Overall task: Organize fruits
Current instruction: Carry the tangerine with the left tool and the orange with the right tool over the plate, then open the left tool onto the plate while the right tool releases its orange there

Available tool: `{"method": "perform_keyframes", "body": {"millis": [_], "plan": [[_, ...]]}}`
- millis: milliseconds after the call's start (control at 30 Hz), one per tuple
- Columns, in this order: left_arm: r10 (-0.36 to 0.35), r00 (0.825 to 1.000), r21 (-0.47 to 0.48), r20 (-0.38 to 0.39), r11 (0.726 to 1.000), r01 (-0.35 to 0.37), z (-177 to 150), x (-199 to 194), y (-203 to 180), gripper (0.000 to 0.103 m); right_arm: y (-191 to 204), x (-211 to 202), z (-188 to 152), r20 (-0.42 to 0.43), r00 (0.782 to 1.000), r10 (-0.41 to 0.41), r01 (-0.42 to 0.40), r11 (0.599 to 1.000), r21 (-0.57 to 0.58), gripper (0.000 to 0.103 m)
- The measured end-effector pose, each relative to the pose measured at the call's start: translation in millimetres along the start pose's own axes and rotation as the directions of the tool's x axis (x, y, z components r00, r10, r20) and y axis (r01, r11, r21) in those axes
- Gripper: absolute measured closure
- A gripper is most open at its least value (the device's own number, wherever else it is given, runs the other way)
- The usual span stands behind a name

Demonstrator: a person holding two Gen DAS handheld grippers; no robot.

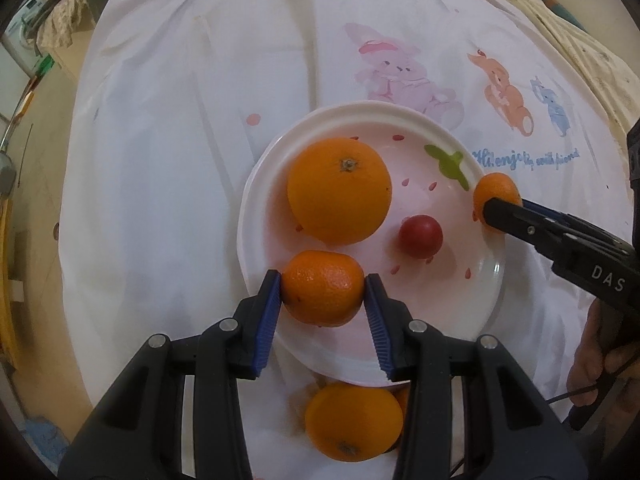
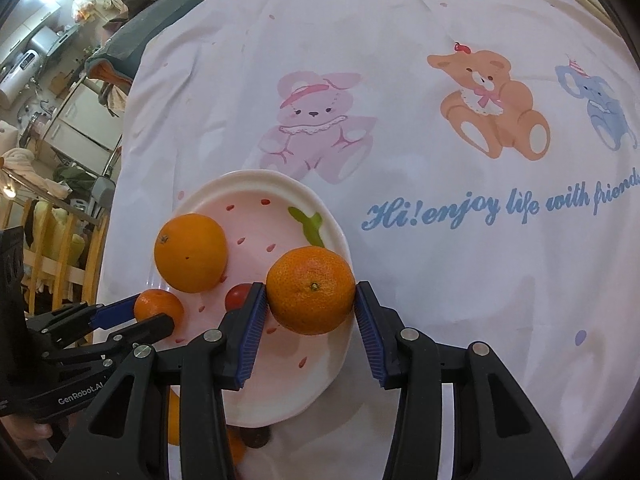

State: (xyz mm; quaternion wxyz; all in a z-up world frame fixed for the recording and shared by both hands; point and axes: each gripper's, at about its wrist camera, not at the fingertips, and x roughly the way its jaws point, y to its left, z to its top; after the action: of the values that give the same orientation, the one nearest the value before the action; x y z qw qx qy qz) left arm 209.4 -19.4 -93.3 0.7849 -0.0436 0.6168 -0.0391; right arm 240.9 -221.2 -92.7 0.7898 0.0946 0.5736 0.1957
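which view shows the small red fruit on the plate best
The left wrist view: the small round red fruit lies fully visible on the pink-and-white plate. In the right wrist view, only a sliver of it shows behind a tool finger.

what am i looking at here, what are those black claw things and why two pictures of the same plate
There is no robot here. A person holds a hand-held gripper in each hand, and each gripper carries a wide-angle camera that looks along its two blue-padded fingers. So you get two pictures of one scene: one from the left gripper, one from the right gripper.

On a white cloth printed with cartoon animals sits a pink-and-white plate. On it lie a large orange and a small red fruit. Another orange lies on the cloth beside the plate, near the camera.

Each gripper has a tangerine between its fingers, over the plate: the left tangerine and the right tangerine. Each picture also shows the other gripper from the side.
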Motion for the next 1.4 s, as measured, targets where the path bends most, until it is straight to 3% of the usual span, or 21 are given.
{"method": "perform_keyframes", "body": {"millis": [333, 700, 767, 833, 867, 900, 967, 1400], "plan": [[0.04, 0.999, 0.035, 0.005, 0.999, -0.04, 0.0, -0.6, -3.4, 0.064, -1.6, -2.9, 0.6, 0.005, 1.0, -0.003, 0.003, 1.0, 0.005, 0.055], [0.009, 1.0, 0.013, -0.012, 1.0, -0.009, 0.6, 1.4, -1.0, 0.064, -1.4, -2.8, 2.1, -0.002, 1.0, 0.009, -0.009, 1.0, 0.003, 0.054], [0.012, 1.0, 0.012, -0.02, 1.0, -0.012, 0.5, 1.6, -0.2, 0.064, -0.3, -2.7, 2.3, -0.002, 1.0, 0.017, -0.017, 1.0, 0.005, 0.044], [0.019, 1.0, 0.007, -0.018, 1.0, -0.019, 0.6, 2.0, 0.9, 0.063, 2.2, -6.0, 2.9, 0.018, 0.999, 0.027, -0.027, 1.0, 0.0, 0.022], [0.012, 1.0, 0.002, -0.018, 1.0, -0.012, 1.1, 1.8, 1.6, 0.054, 4.2, -9.3, 3.4, 0.036, 0.999, 0.031, -0.03, 1.0, -0.007, 0.019], [-0.003, 1.0, -0.005, -0.012, 1.0, 0.003, 1.3, 0.3, 2.2, 0.034, 5.9, -11.7, 4.0, 0.047, 0.998, 0.033, -0.033, 0.999, -0.012, 0.017], [0.026, 0.999, -0.006, 0.042, 1.0, -0.025, 0.7, -8.0, 0.9, 0.015, 7.9, -15.6, 5.8, 0.059, 0.998, 0.038, -0.037, 0.999, -0.015, 0.016], [0.043, 0.986, 0.01, 0.163, 0.999, -0.045, 4.0, -34.9, -6.8, 0.013, 3.4, -31.4, 6.9, 0.094, 0.995, 0.042, -0.045, 0.999, 0.028, 0.01]]}}
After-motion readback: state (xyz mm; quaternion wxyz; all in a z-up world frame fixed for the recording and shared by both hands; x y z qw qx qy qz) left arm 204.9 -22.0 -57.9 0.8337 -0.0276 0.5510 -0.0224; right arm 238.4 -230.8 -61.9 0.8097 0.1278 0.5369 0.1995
